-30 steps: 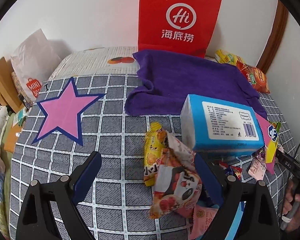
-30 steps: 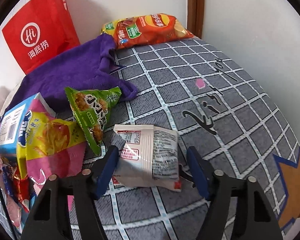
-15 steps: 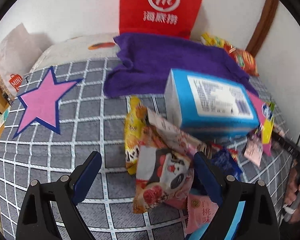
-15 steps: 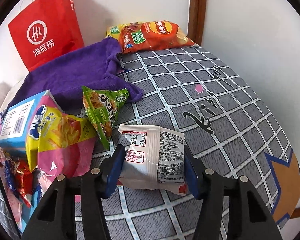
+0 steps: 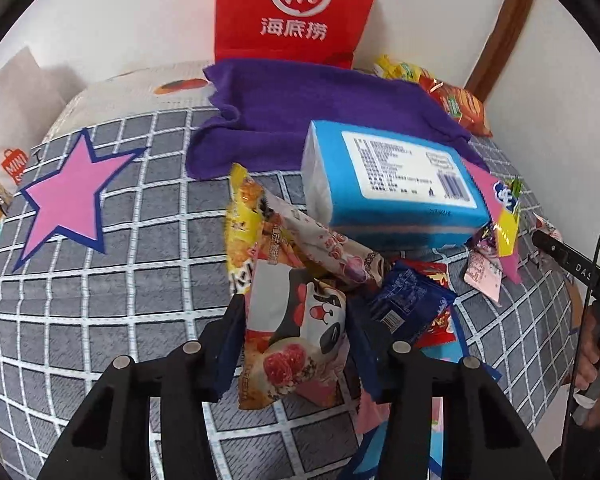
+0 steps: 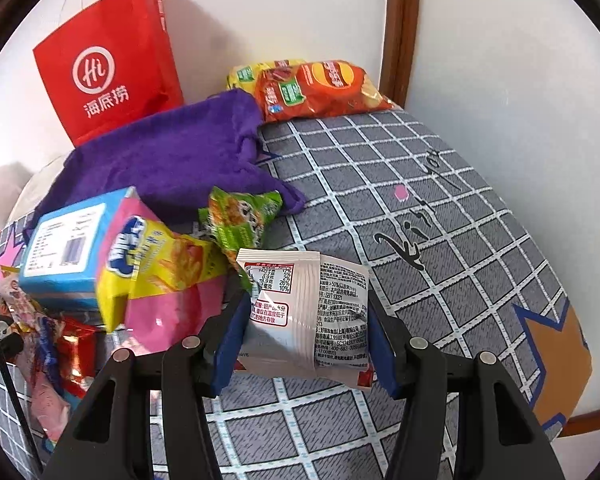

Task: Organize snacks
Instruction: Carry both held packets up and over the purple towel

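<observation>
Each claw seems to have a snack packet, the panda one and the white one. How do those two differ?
The panda packet shows a colourful cartoon front with a red berry; the white packet shows plain printed text and a nutrition table. The panda packet lies against a heap of other snacks; the white packet sits mostly apart on the checked cover. Both are soft pouches pinched between blue claw pads.

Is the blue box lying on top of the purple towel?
No, the blue box sits on the pile of snack packets, in front of the purple towel.
</observation>
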`<state>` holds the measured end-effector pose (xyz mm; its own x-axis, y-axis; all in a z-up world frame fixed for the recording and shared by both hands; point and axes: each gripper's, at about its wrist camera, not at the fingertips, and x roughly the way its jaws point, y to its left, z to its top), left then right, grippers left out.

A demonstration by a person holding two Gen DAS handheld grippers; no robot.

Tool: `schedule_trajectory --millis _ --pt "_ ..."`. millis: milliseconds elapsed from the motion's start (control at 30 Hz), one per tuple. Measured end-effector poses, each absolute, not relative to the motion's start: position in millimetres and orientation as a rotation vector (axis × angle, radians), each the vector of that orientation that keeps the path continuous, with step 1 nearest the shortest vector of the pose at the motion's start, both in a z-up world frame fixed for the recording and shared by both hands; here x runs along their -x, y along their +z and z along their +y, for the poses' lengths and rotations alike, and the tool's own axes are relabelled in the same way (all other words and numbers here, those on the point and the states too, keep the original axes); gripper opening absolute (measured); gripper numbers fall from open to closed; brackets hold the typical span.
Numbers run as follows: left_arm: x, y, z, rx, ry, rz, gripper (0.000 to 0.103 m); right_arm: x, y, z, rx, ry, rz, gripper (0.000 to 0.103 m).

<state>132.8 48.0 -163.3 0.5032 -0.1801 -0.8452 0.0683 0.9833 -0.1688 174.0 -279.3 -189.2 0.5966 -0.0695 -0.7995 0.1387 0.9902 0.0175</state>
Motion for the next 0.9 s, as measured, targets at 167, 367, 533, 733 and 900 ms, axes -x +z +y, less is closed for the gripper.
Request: schedule_trajectory --millis 167,367,533,733,900 --pt "-121 -138 59 0.144 -0.158 0.979 0.046 -163 -164 -268 -0.060 -0.113 0.878 0.056" --pt "-111 -112 69 0.158 -0.145 0.922 0.046 -144 -136 -250 -0.024 -0.093 0.837 0.056" --pt "-108 -98 77 0.171 -0.137 0.890 0.046 -137 -122 -238 -0.012 -0.080 0.825 0.056" --pt "-112 -79 80 0.137 -0.111 0.856 0.046 -139 -106 -226 -0.014 -0.045 0.804 0.056" --pt "-130 -68 87 0.131 -0.098 0.838 0.046 -151 -88 -212 0.000 -0.009 0.770 0.056"
